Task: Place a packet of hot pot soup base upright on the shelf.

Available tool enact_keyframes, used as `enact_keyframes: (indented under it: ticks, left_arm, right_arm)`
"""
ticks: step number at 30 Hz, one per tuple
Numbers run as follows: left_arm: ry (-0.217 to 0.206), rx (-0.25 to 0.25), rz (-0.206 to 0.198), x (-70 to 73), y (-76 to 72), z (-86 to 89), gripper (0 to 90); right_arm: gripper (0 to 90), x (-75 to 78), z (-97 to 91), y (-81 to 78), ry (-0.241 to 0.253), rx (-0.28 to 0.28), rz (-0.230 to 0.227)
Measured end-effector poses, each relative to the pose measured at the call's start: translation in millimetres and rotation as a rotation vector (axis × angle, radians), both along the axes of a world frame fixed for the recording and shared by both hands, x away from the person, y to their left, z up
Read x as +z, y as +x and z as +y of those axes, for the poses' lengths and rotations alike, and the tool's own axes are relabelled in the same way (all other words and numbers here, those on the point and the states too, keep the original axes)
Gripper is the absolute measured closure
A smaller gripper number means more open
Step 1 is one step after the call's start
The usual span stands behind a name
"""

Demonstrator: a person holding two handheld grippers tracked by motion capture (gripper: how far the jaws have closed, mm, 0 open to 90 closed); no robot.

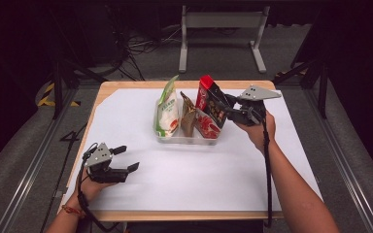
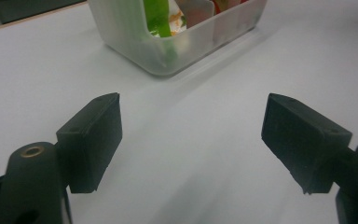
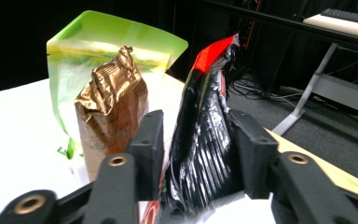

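A clear plastic bin (image 1: 187, 140) stands on the white table cover, holding upright snack packets. They are a green one (image 1: 167, 109), a brown foil one (image 1: 188, 116) and a red and black one (image 1: 209, 99). My right gripper (image 1: 227, 109) reaches in from the right at the red and black packet. In the right gripper view that packet (image 3: 205, 126) stands between the jaws of my right gripper (image 3: 196, 140), with a thin gap at one pad, so the gripper is open. My left gripper (image 1: 127, 158) rests low near the front left, open, with nothing between its jaws (image 2: 191, 140).
The bin's corner (image 2: 168, 51) and the green packet (image 2: 158, 16) lie ahead of the left gripper. The brown packet (image 3: 112, 102) and the green packet (image 3: 98, 37) stand just left of the right gripper's jaws. A metal stand (image 1: 221, 22) is on the floor beyond the table.
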State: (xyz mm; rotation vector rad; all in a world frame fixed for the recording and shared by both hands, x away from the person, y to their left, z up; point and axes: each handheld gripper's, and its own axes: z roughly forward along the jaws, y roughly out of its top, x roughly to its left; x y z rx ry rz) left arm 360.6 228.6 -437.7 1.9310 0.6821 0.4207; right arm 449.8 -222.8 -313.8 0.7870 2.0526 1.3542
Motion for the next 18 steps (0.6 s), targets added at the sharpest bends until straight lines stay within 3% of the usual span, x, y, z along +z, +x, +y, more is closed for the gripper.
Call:
enact_keyframes:
  ticks: [3,9,18]
  left_arm:
    - [0.018,0.008,-0.003,-0.2,0.2,-1.0,21.0]
    - [0.075,0.006,-0.011,-0.9,-0.1,-6.0,18.8]
    - [0.08,0.005,-0.011,-1.5,-1.1,-5.2,16.8]
  right_arm:
    - [46.4,1.5,-3.3,-2.5,0.0,-0.013,0.002]
    - [39.5,4.0,-12.6,-5.2,-0.016,-0.016,0.019]
    - [34.7,2.6,-19.3,-10.2,-0.071,0.009,0.054]
